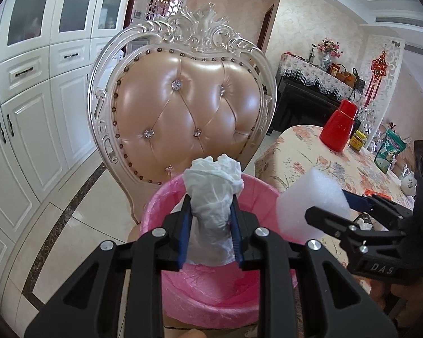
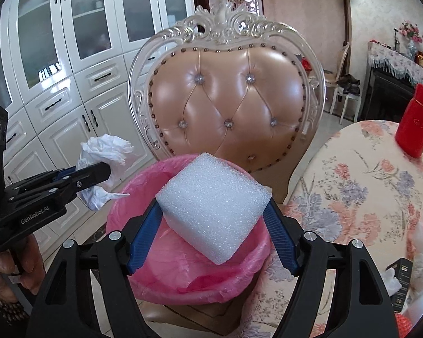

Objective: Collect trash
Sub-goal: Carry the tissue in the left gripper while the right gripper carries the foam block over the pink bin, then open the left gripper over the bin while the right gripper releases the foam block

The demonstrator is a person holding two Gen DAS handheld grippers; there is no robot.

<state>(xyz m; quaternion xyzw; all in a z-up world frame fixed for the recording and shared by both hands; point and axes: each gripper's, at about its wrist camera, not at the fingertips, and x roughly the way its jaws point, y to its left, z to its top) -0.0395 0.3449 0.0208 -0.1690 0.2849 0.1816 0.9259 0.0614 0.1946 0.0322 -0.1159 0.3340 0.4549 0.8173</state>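
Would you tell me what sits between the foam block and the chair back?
Only the far rim of the pink-lined bin, seen in the right wrist view between foam block and chair back.

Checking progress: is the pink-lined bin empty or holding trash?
Looks empty: the pink-lined bin shows only bare liner; its bottom is partly hidden.

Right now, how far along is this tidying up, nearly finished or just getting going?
Midway, it seems. The left gripper holds crumpled white tissue and the right gripper holds a white foam block, both above the pink-lined bin on the chair, not yet dropped. The liner shows nothing inside. More bits lie on the flowered table, lower right.
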